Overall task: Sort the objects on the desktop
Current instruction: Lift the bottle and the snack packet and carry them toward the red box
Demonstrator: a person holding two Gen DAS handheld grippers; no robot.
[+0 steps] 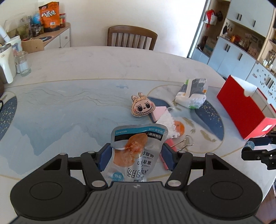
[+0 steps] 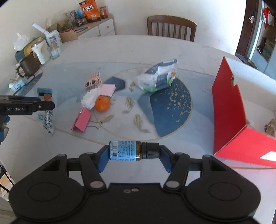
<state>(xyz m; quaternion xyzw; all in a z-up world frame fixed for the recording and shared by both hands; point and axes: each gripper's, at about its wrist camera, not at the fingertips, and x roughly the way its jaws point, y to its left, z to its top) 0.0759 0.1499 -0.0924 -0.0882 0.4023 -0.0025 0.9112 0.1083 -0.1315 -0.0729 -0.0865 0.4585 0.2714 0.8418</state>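
Gripping snack pouch (image 1: 138, 151), left tool (image 1: 136, 155); right tool (image 2: 133, 156), bottle (image 2: 132, 150).

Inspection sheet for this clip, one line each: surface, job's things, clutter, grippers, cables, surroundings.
Surface: table under a blue painted mat with fish motifs.
Job's things: snack pouch in the left gripper; small bottle held sideways in the right gripper; on the mat an orange, pink binder clip, plush face, white fluffy item, pink pad, tissue pack; open red box at right.
Clutter: glass, brown mug, white appliance at the table's far-left edge.
Grippers: both shut on their items.
Cables: nothing seen.
Surroundings: wooden chair, sideboard with an orange bag, shelving.
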